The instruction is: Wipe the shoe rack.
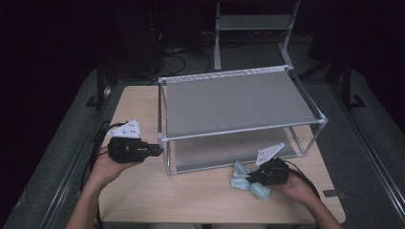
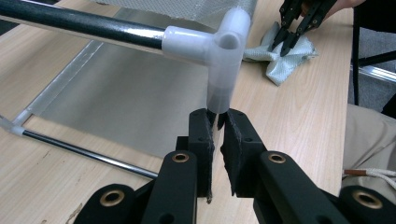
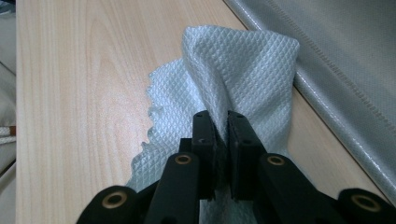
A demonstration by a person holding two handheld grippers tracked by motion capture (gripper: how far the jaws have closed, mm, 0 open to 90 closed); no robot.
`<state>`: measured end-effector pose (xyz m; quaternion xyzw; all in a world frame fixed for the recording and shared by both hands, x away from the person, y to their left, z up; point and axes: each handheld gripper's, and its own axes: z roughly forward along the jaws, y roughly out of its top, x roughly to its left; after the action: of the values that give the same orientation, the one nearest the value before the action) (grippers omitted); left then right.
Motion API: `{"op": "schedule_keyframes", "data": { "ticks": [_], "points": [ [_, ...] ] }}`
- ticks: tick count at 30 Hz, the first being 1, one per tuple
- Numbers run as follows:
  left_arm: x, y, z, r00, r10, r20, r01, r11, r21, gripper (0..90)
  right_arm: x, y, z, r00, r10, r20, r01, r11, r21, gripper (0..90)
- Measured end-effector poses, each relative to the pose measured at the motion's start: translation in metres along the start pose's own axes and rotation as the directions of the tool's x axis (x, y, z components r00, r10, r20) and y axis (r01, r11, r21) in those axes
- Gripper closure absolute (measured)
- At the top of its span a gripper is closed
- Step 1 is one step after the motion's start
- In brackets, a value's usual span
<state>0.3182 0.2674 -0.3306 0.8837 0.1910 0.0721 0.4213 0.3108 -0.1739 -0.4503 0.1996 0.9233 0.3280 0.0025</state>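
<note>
A pale blue cloth (image 1: 249, 181) lies bunched on the counter (image 1: 191, 191) at lower right of the high view, pinched in the closed right tongs (image 1: 252, 177), just before the shelf rack (image 1: 239, 102); left tongs (image 1: 157, 150) clamp its corner post (image 2: 218, 95)

- The high view is looking dim: the surroundings are sinking into near black, and only the table (image 1: 200, 191) and the shelf (image 1: 234, 102) are catching soft light from above.
- The left gripper view is showing brighter, with glare streaking along the dark rod (image 2: 84, 25).
- The right gripper view is staying evenly lit; the cloth (image 3: 238, 70) weave is reading sharp, while the near tongs are blurring slightly.
</note>
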Motion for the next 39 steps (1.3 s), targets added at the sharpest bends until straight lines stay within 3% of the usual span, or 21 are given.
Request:
{"op": "schedule_keyframes", "data": {
  "ticks": [19, 26, 29, 31, 34, 37, 39],
  "points": [
    [0.0, 0.001, 0.0, 1.0, 0.006, 0.0, -0.006, 1.0, 0.008, 81.5, -0.002, -0.001, 0.0, 1.0, -0.005, -0.005, 0.005, 1.0, -0.003, 80.4],
    [0.0, 0.002, 0.0, 0.9999, 0.013, 0.005, -0.013, 0.9998, 0.017, 81.5, -0.003, -0.004, -0.007, 0.9995, 0.031, -0.011, -0.031, 0.999, -0.029, 56.5],
    [0.0, 0.003, 0.001, 0.9999, 0.013, 0.007, -0.013, 0.9998, 0.016, 81.5, -0.003, -0.004, -0.005, 0.9995, 0.03, -0.009, -0.031, 0.999, -0.018, 54.8],
    [-0.001, 0.003, 0.001, 0.9999, 0.011, 0.006, -0.011, 0.9998, 0.015, 81.5, -0.001, -0.004, 0.001, 0.9999, 0.015, 0.002, -0.015, 1.0, 0.006, 56.4],
    [0.0, 0.003, 0.002, 0.9999, 0.014, 0.007, -0.014, 0.9998, 0.014, 81.5, 0.006, -0.003, 0.006, 0.998, -0.031, 0.054, 0.031, 1.0, -0.002, 67.4],
    [-0.001, 0.004, 0.002, 0.9999, 0.013, 0.006, -0.014, 0.9998, 0.015, 81.5, 0.006, -0.001, 0.008, 0.9988, -0.023, 0.043, 0.023, 1.0, -0.006, 79.8],
    [-0.001, 0.004, 0.002, 0.9999, 0.016, 0.006, -0.016, 0.9998, 0.015, 81.5, 0.005, 0.003, 0.008, 0.9992, -0.02, 0.033, 0.019, 1.0, 0.016, 81.8]
  ]
}}
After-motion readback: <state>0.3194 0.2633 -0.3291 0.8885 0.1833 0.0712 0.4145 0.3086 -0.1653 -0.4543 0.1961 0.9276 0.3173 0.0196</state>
